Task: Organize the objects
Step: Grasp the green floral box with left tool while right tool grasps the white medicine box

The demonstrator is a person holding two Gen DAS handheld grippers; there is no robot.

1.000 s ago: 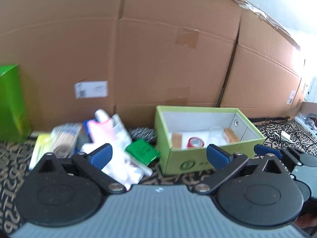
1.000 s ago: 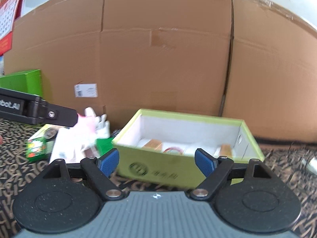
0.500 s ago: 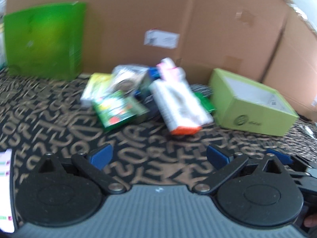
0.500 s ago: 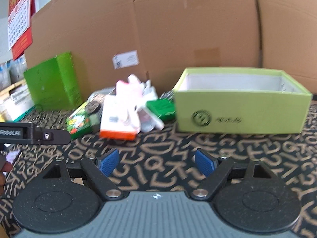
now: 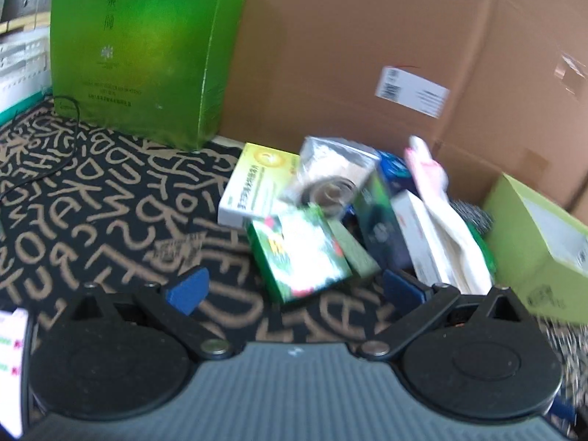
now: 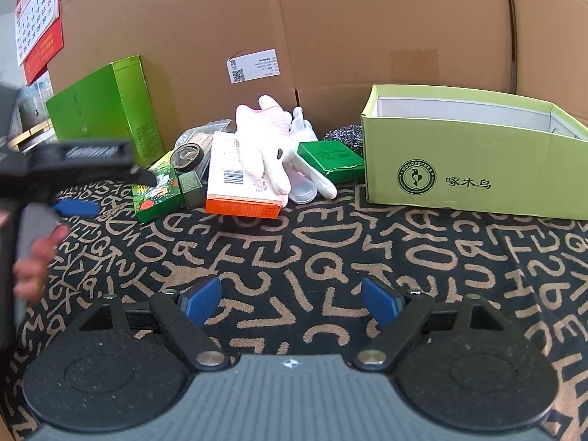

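Observation:
A pile of small objects lies on the patterned cloth: a green printed carton (image 5: 299, 255) (image 6: 158, 193), a yellow-green carton (image 5: 253, 183), a white and orange box (image 6: 240, 178), pink and white gloves (image 6: 270, 139) (image 5: 428, 171), a dark green box (image 6: 330, 158), a steel scourer (image 6: 343, 136). A light green open box (image 6: 474, 161) (image 5: 540, 246) stands to the right. My left gripper (image 5: 292, 288) is open and empty, just short of the green printed carton; it also shows at the left of the right wrist view (image 6: 77, 207). My right gripper (image 6: 292, 301) is open and empty over bare cloth.
Large cardboard boxes (image 6: 330, 29) form a wall behind the pile. A tall green box (image 5: 139, 51) (image 6: 106, 114) stands at the back left. A red calendar (image 6: 38, 14) hangs at the far left. A black cable (image 5: 44, 150) lies on the cloth.
Both grippers pulled back from the light green box and turned left. The left one has closed in on the pile, now near the green printed carton. Both stay open.

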